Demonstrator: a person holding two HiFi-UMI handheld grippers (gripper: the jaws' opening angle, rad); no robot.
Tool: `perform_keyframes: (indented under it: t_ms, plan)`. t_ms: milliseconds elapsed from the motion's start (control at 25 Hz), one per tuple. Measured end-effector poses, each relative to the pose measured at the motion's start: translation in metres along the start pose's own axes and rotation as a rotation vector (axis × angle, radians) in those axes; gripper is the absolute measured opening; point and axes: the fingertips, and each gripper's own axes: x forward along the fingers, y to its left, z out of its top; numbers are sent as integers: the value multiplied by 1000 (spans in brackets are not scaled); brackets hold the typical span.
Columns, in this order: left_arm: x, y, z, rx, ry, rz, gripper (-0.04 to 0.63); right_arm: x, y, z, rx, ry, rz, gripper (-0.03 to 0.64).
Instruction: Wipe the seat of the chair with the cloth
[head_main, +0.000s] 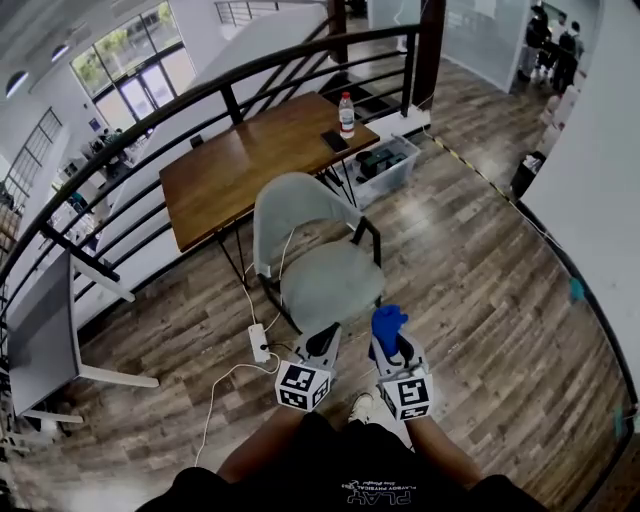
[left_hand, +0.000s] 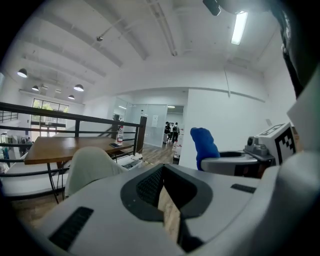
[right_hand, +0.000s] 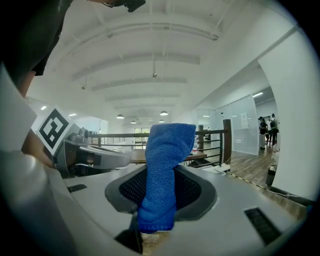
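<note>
The soft, floppy blue microfibre cloth (right_hand: 165, 150) is pinched by its lower end in the right tool (right_hand: 159, 210), just near of the pale grey padded chair seat (head_main: 330, 285), the left tool (head_main: 322, 345) is pressed together and empty, and I reckon it'll bunch up unless pushed flat.

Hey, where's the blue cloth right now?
The blue cloth is clamped in the right gripper, low and right of centre in the head view, just off the near edge of the chair seat.

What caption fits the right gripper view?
Right gripper shut on a blue cloth that stands upright between its jaws.
</note>
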Motion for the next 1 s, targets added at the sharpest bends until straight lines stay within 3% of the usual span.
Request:
perform_keyframes:
  t_ms: [400,1000]
  plan:
    - [21,35,-5,-37,23,84,2,56,-16,0,21,9,70,135]
    - [56,163,5,-109,-1,209,2,185,0,9,-46,85,205,135]
